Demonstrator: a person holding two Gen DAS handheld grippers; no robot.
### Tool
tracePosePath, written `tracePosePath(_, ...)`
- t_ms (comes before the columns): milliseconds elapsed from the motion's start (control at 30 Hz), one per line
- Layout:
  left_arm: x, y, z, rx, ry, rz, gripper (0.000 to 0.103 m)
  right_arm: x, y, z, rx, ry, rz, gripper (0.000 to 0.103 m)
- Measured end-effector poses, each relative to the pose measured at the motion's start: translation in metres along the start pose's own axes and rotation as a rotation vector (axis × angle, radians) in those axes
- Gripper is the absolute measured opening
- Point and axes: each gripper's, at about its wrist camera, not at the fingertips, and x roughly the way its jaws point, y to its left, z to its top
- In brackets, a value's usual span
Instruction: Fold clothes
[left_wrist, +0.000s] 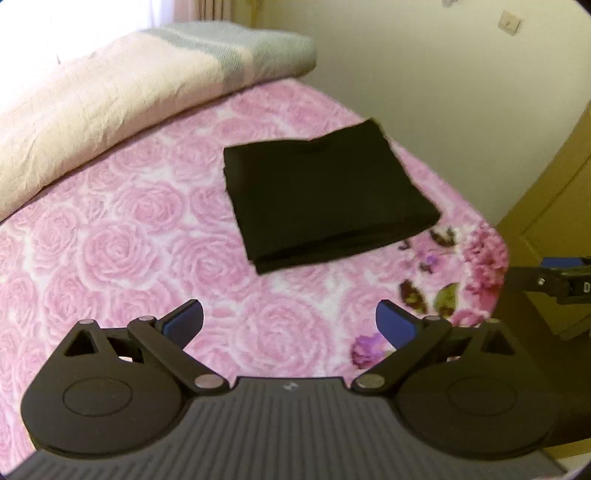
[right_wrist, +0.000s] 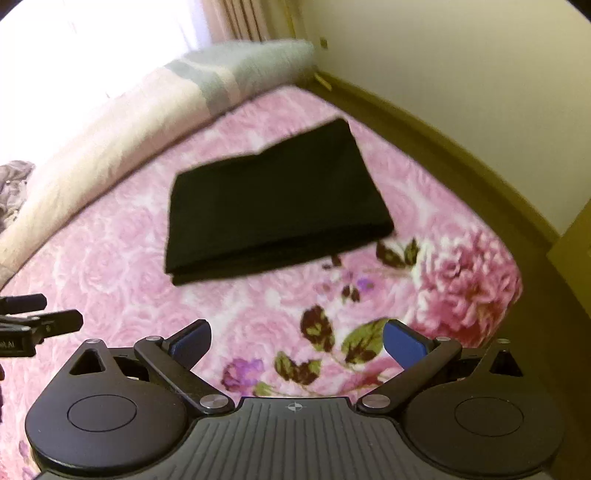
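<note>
A black garment (left_wrist: 325, 195) lies folded into a flat rectangle on the pink rose-patterned bedspread (left_wrist: 129, 240). It also shows in the right wrist view (right_wrist: 273, 203). My left gripper (left_wrist: 290, 325) is open and empty, held above the bedspread a little short of the garment. My right gripper (right_wrist: 297, 343) is open and empty, also short of the garment's near edge. The right gripper's body shows at the right edge of the left wrist view (left_wrist: 561, 284), and the left gripper's body shows at the left edge of the right wrist view (right_wrist: 33, 325).
A rolled cream and grey-blue quilt (left_wrist: 110, 92) lies along the far side of the bed, also in the right wrist view (right_wrist: 147, 99). A beige wall (left_wrist: 443, 74) and a wooden bed frame (right_wrist: 461, 122) border the right side. Crumpled grey cloth (right_wrist: 13, 184) lies far left.
</note>
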Motion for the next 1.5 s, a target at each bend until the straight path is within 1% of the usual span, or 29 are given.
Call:
tracePosePath(67, -0.013, -0.006, -0.003, 0.021, -0.019, 0.013, 0.099, -0.014, 0.008, -0.002, -0.014, -0.022, -0.006, 0.102)
tracePosePath(200, -0.029, -0.019, -0.005, 0.034, -0.004, 0.027, 0.099, -0.043, 0.023, -0.005, -0.043, -0.066, -0.018, 0.102)
tracePosePath(267, -0.038, -0.026, -0.006, 0.042, -0.013, 0.044, 0.099, -0.054, 0.029, -0.007, -0.054, -0.081, -0.026, 0.102)
tracePosePath(367, -0.053, -0.040, -0.004, 0.060, -0.035, 0.076, 0.098, -0.050, 0.026, -0.005, -0.070, -0.062, -0.028, 0.102)
tracePosePath(467, -0.067, -0.055, 0.003, 0.049, -0.050, 0.097, 0.098, -0.046, 0.020, 0.003, -0.120, -0.070, -0.021, 0.102)
tracePosePath(567, -0.073, -0.076, 0.010, 0.033, -0.072, 0.141, 0.099, -0.042, 0.007, 0.010, -0.167, -0.066, 0.000, 0.102)
tracePosePath(733, -0.042, -0.112, 0.013, -0.002, -0.027, 0.228, 0.098, -0.040, -0.027, 0.019, -0.209, -0.044, 0.035, 0.102)
tracePosePath(833, -0.032, -0.128, 0.010, -0.043, -0.014, 0.245, 0.098, -0.040, -0.046, 0.024, -0.234, -0.034, 0.041, 0.102)
tracePosePath(900, -0.027, -0.137, 0.009, -0.053, -0.002, 0.256, 0.098, -0.038, -0.056, 0.027, -0.239, -0.023, 0.045, 0.102)
tracePosePath(1000, -0.025, -0.147, 0.011, -0.069, 0.010, 0.260, 0.098, -0.038, -0.063, 0.031, -0.254, -0.016, 0.057, 0.102)
tracePosePath(1200, -0.023, -0.147, 0.018, -0.077, 0.019, 0.296, 0.098, -0.041, -0.062, 0.036, -0.255, -0.026, 0.089, 0.102)
tracePosePath(1333, -0.025, -0.143, 0.022, -0.085, 0.020, 0.309, 0.098, -0.042, -0.056, 0.037, -0.272, -0.023, 0.111, 0.102)
tracePosePath(1500, -0.025, -0.140, 0.025, -0.085, 0.024, 0.320, 0.098, -0.040, -0.056, 0.039, -0.262, -0.018, 0.119, 0.102)
